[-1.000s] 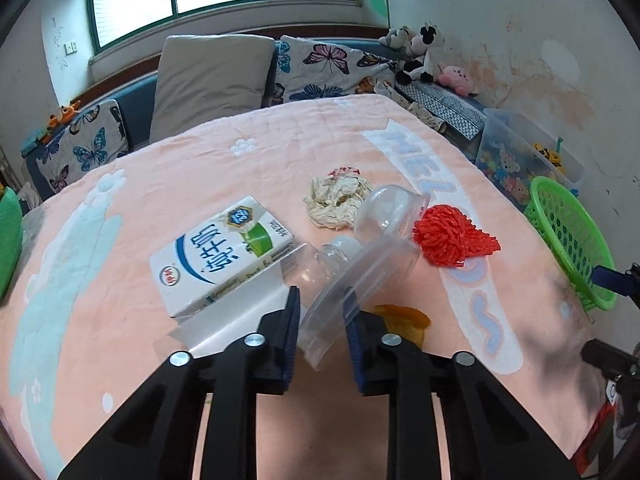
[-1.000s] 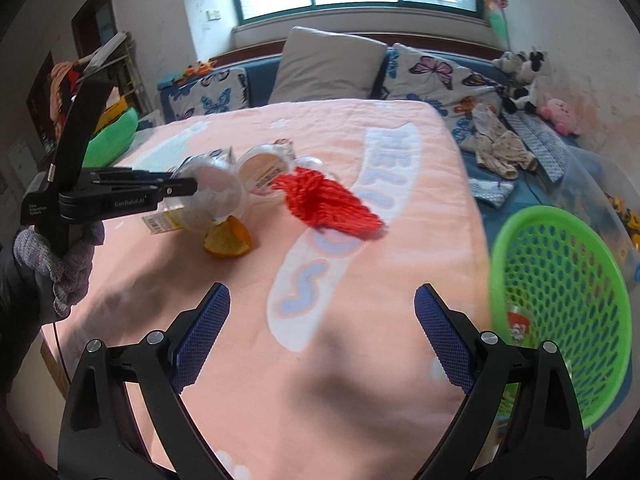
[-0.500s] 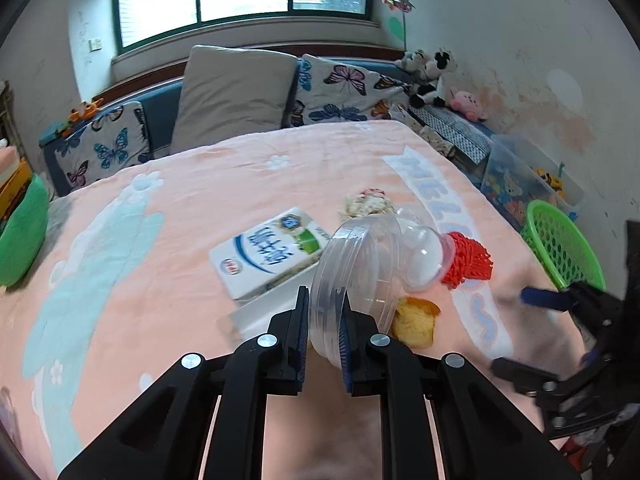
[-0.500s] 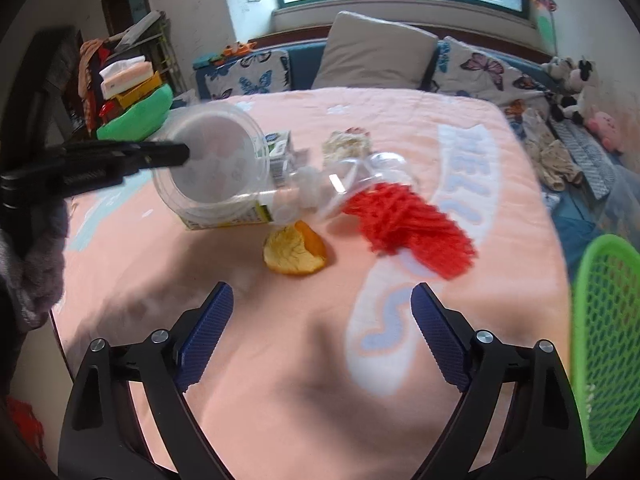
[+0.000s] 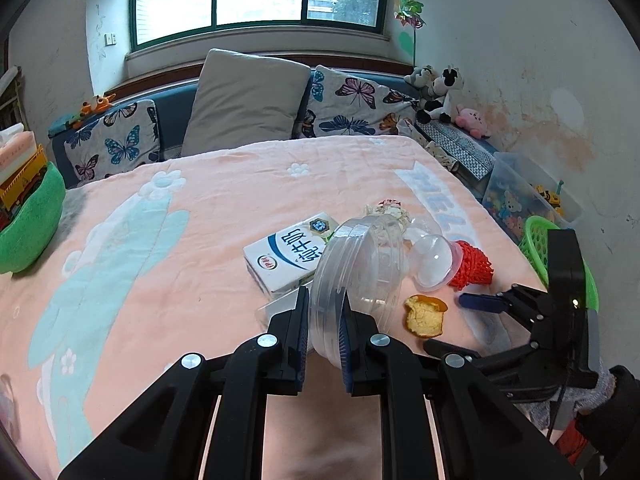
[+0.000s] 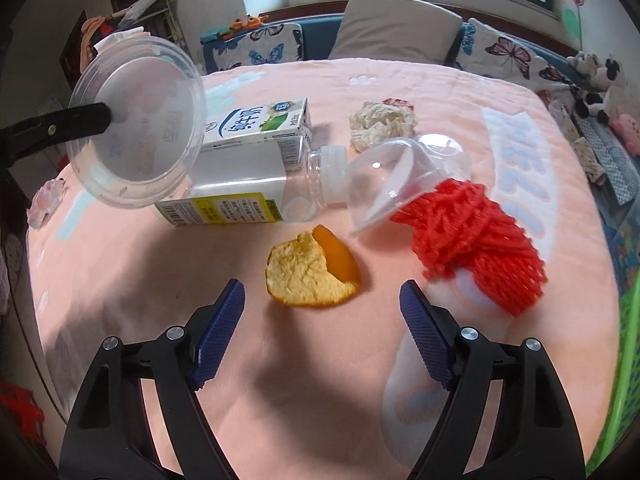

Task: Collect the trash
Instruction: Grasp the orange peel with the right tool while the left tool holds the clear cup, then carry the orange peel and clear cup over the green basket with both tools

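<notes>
So the left gripper [image 5: 324, 322] is clamped tight on the rim of the clear plastic container [image 5: 360, 268], and compared to a second ago it's lifted that thing clean off the blanket [image 5: 200, 208], where it was lying next to the milk carton [image 5: 292, 252]. One piece of trash is basically in hand and just needs a ride to the green basket [image 5: 538, 240] at the bed's right edge. Meanwhile the right gripper [image 6: 322, 320] has swung in from the basket side and now sits just short of the orange peel [image 6: 312, 272], jaws closing but nothing between them yet, pads clear of the peel. My guess is the peel is next. Still on the bed: the clear bottle [image 6: 256, 184], dome lid [image 6: 404, 176], red mesh net [image 6: 472, 240] and crumpled tissue [image 6: 382, 122].
</notes>
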`<state>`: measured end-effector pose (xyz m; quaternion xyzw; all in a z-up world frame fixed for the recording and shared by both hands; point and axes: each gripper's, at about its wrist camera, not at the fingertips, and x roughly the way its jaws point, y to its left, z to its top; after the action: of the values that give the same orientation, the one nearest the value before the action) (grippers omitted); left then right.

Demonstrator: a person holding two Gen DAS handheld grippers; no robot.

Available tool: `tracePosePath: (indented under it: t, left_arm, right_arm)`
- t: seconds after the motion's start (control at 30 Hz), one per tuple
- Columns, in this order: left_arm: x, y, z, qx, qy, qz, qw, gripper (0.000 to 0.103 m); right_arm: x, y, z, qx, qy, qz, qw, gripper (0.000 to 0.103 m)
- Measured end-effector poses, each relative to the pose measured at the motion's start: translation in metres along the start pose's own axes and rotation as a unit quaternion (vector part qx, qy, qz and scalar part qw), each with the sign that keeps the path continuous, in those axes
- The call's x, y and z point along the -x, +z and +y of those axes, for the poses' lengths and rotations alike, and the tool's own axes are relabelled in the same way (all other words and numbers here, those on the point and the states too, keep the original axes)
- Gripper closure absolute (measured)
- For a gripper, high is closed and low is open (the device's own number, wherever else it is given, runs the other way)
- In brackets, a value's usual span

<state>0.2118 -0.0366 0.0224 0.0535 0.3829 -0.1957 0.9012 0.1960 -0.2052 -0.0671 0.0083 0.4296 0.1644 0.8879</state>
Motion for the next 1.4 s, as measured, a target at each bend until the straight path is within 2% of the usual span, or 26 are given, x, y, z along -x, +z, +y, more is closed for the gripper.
tracePosePath:
  t: [0.23, 0.27, 0.33, 0.37, 0.57, 0.93, 1.13, 1.4]
  left_arm:
    - [-0.006, -0.002, 0.007, 0.011, 0.001, 0.008, 0.9999, 0.090]
    - [-0.006, -0.002, 0.008, 0.012, 0.001, 0.008, 0.9999, 0.090]
    - [-0.006, -0.002, 0.008, 0.013, 0.001, 0.010, 0.9999, 0.090]
    - [-0.006, -0.003, 0.009, 0.012, 0.001, 0.010, 0.9999, 0.090]
    - [-0.006, -0.004, 0.003, 0.009, -0.003, 0.007, 0.9999, 0.090]
    - [0.006, -0.003, -0.031, -0.014, -0.025, 0.000, 0.9996, 0.090]
    - [0.008, -0.001, -0.062, -0.033, -0.046, -0.001, 0.9984, 0.090]
    - [-0.001, 0.005, -0.122, -0.065, -0.083, 0.005, 0.9944, 0.090]
  right_arm:
    - [-0.020, 0.004, 0.005, 0.022, -0.018, 0.015, 0.999, 0.030]
    - [-0.021, 0.005, 0.005, 0.024, -0.022, 0.014, 0.999, 0.036]
    - [-0.021, 0.005, 0.005, 0.026, -0.027, 0.014, 0.999, 0.042]
    - [-0.021, 0.006, 0.005, 0.026, -0.025, 0.013, 0.999, 0.050]
    - [-0.009, 0.003, 0.000, 0.011, -0.005, 0.005, 1.000, 0.065]
    - [0.046, -0.016, -0.006, -0.016, 0.008, -0.028, 0.999, 0.067]
    - [0.080, -0.033, -0.020, -0.041, -0.007, -0.049, 0.998, 0.067]
    - [0.121, -0.058, -0.060, -0.076, -0.046, -0.071, 0.993, 0.067]
